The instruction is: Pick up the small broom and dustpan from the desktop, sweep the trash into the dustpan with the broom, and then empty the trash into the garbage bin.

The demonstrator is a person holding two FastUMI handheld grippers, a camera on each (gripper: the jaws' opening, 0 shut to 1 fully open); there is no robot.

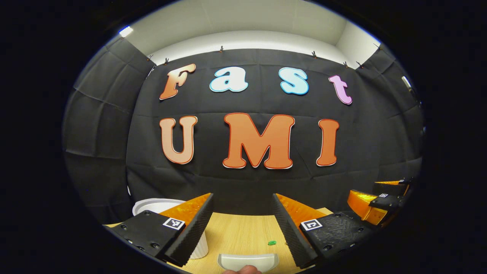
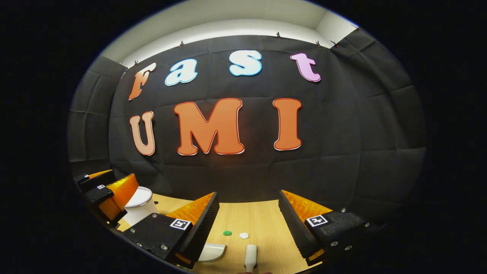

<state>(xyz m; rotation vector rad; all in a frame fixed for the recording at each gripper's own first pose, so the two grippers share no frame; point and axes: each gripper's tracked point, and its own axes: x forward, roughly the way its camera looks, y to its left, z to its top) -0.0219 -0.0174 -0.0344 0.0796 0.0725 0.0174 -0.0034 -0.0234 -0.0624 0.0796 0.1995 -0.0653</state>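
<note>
My left gripper (image 1: 242, 198) is open above the wooden desktop (image 1: 243, 228), nothing between its fingers. Just below and ahead of it lies the white dustpan (image 1: 247, 262), with a green scrap of trash (image 1: 271, 242) beyond it. My right gripper (image 2: 248, 194) is open too, and empty. Beneath it a white broom handle (image 2: 250, 257) lies on the desktop, the dustpan (image 2: 213, 251) to its left. A green scrap (image 2: 227, 233) and a white scrap (image 2: 244, 235) sit a little farther out. The white garbage bin (image 1: 156, 205) stands at the left.
The right gripper (image 1: 374, 194) shows at the far right of the left gripper view. The left gripper (image 2: 108, 186) shows at the far left of the right gripper view, in front of the bin (image 2: 139, 207). The black cloth wall closes the desktop's far edge.
</note>
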